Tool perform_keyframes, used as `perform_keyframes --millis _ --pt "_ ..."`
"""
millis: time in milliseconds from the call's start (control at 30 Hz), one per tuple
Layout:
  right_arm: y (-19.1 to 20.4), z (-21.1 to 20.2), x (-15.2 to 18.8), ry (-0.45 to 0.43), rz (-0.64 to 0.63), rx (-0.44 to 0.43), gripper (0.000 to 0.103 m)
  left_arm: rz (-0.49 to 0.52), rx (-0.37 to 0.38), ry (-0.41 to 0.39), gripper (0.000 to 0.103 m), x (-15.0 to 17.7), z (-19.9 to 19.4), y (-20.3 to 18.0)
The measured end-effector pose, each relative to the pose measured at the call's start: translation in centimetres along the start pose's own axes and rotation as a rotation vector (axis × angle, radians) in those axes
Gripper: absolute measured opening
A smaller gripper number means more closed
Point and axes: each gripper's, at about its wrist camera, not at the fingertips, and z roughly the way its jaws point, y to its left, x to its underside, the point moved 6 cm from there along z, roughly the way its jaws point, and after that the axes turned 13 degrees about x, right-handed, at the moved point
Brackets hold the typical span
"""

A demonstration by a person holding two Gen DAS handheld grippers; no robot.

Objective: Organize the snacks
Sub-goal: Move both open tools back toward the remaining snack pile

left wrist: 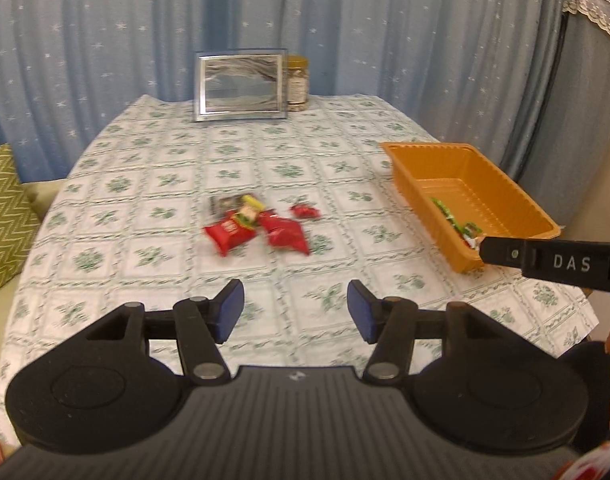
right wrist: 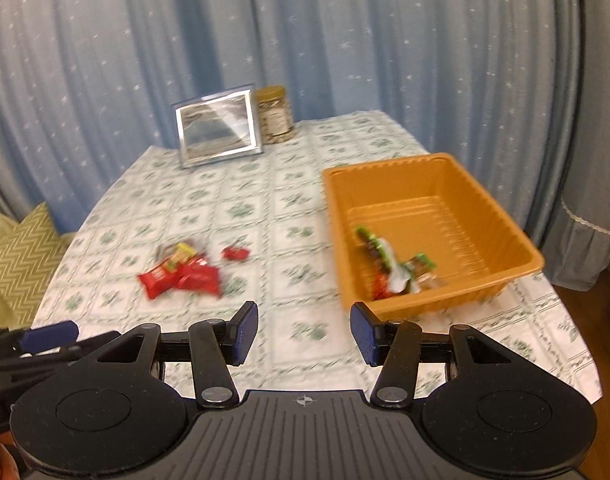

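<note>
A pile of red and yellow snack packets [left wrist: 257,229] lies mid-table, with a small red packet [left wrist: 305,211] just to its right; the pile [right wrist: 181,274] shows in the right wrist view too. An orange plastic tray [left wrist: 517,204] at the right holds green and red packets [left wrist: 457,222]; in the right wrist view the tray [right wrist: 501,224] and its packets [right wrist: 393,266] are close ahead. My left gripper [left wrist: 295,314] is open and empty, short of the pile. My right gripper [right wrist: 303,334] is open and empty, before the tray's near left corner.
A silver picture frame [left wrist: 241,86] and a jar with a yellow lid [left wrist: 297,84] stand at the table's far edge before blue curtains. A green zigzag cushion [left wrist: 3,212] lies off the left edge. The flowered tablecloth [left wrist: 153,184] covers the table.
</note>
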Motion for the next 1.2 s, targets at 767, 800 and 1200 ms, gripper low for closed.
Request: perform_keyframes --millis 767,800,1200 --pt "4.6 0.2 0.5 0.006 -0.070 -0.053 0.054 -0.054 -0.057 -0.015 0.059 0.5 -2.0 4.4" --pt "4.7 0.4 0.5 0.008 -0.070 -0.056 0.054 -0.057 -0.059 -0.014 0.059 0.5 -1.9 4.7" --pt "7.5 4.5 -0.4 0.035 -0.073 -0.106 0.056 -0.051 -0.061 0.015 0.059 -0.4 1.3 7.8"
